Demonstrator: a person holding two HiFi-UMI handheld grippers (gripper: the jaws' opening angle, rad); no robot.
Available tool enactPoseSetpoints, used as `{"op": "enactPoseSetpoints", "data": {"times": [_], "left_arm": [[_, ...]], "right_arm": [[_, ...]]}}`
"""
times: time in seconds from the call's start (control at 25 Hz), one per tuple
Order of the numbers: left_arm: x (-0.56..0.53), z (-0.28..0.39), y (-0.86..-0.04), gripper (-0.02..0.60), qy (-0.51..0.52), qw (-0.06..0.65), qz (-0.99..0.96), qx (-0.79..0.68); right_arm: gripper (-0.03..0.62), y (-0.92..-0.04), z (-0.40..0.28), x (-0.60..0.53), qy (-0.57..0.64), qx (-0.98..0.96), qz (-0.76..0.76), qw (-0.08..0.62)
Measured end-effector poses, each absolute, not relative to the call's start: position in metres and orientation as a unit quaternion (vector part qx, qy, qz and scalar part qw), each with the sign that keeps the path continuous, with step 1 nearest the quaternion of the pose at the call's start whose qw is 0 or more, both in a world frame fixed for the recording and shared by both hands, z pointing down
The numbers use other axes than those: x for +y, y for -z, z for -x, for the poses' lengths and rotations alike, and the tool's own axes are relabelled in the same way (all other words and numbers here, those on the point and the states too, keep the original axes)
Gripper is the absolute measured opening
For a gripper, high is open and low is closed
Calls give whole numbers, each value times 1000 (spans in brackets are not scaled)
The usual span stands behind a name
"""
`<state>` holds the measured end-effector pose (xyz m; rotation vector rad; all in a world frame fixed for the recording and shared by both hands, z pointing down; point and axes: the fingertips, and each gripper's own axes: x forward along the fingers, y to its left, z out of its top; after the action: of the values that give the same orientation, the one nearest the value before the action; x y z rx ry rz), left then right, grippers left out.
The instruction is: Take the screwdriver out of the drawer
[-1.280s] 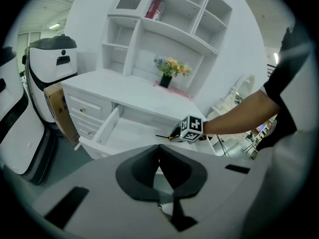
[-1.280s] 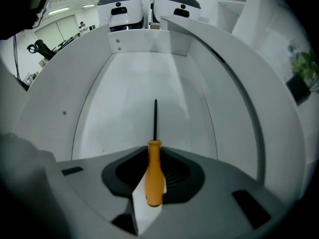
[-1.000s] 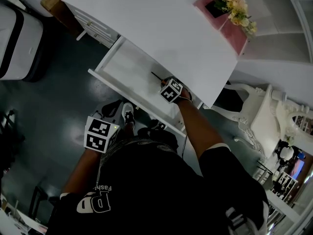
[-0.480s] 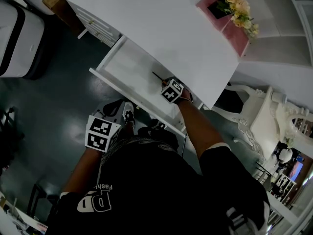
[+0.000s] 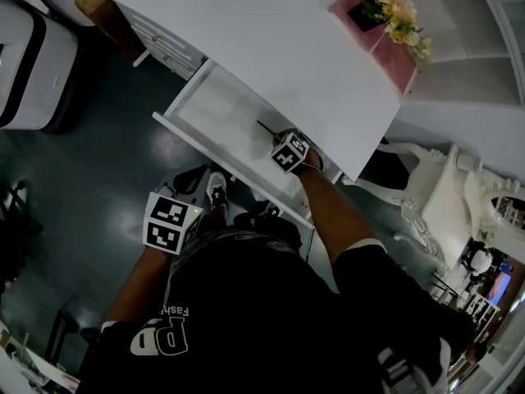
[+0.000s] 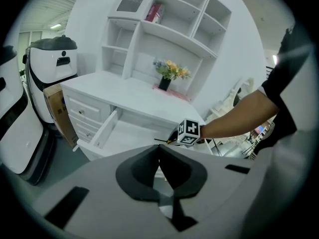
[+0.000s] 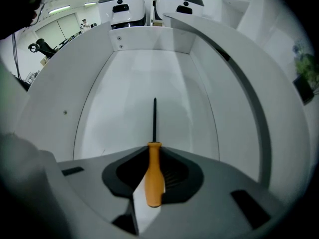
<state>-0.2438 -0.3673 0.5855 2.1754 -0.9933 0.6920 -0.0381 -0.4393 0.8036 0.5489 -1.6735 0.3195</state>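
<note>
The screwdriver (image 7: 154,173), with an orange handle and a thin black shaft (image 5: 264,127), lies on the floor of the open white drawer (image 5: 205,150). My right gripper (image 7: 153,151) points steeply down into the drawer, its jaws on either side of the handle. They have just been closing, and a sliver of drawer floor still shows beside the handle. In the head view the right gripper (image 5: 279,142) is at the drawer's right end. My left gripper (image 5: 170,222) hangs in front of the drawer over the dark floor. In its own view the left gripper (image 6: 159,148) is shut on nothing.
The white desk top (image 5: 271,39) overhangs the drawer's back. A pink mat with a flower pot (image 5: 396,15) sits at its far right. A white ornate chair (image 5: 447,195) stands to the right, a white and black unit (image 5: 33,56) to the left, and small drawers (image 5: 160,43) at the desk's left.
</note>
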Motion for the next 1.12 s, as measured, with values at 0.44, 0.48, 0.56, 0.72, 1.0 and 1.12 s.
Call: {"op": "enactPoseSetpoints", "data": {"times": [0.44,0.48,0.56,0.72,1.0,1.12], "left_arm": [[-365,238,-575,14,-255,304,-837,-377],[-365,236,-574,14,-254,302,-838,-376],[-364,232,-571,14,-252,297,-842,-374],[-362,222,-563,14,-250,286,-849,-367],[-352,202,-550,14,-241,275,-862,-352],[-347,196,-545,14,-234,277,-866,-344]], "right_arm": [[75,-783,44,-423,-139,-748,-256,596],[75,-778,44,-422,-139,-751,-260,591],[75,-770,45,-420,-140,-756,-268,580],[75,-749,44,-413,-139,-766,-283,560],[75,-701,49,-397,-133,-791,-309,510],[75,-681,51,-393,-138,-802,-326,480]]}}
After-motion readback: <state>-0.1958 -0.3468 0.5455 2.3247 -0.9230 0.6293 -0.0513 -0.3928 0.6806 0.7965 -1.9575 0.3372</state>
